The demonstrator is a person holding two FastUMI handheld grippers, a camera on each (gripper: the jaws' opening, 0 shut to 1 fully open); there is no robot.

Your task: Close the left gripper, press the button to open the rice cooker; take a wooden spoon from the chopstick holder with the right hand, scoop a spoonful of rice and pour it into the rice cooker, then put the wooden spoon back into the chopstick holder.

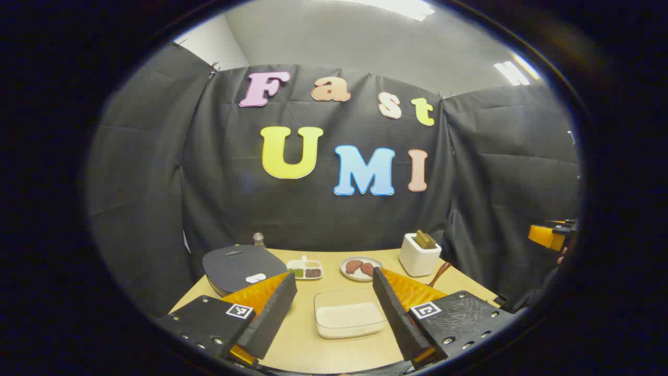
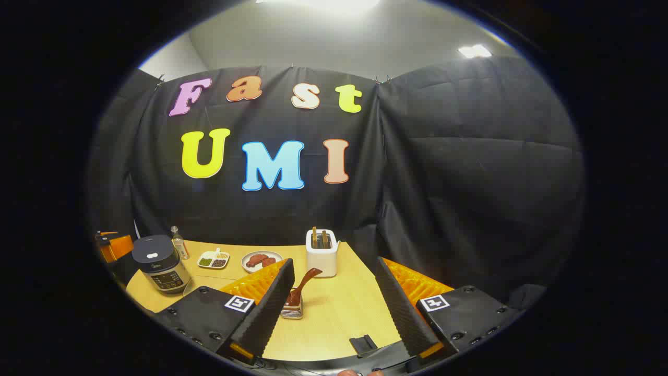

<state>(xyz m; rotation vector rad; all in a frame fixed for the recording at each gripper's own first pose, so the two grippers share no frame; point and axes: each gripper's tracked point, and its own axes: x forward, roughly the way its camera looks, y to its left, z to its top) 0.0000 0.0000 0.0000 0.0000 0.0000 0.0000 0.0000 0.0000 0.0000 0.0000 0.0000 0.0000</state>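
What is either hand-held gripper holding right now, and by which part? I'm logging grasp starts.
Nothing: the left hand-held gripper and right hand-held gripper are both open and empty.

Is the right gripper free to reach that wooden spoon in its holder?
Probably yes. The right gripper is open and the wooden spoon stands just ahead, near its left finger, handle leaning up out of the holder. Nothing lies between them on the table.

In the left gripper view, the rice cooker [image 1: 237, 267] is partly covered by a finger [image 1: 271, 313]. The wooden spoon [image 1: 440, 272] is mostly hidden.
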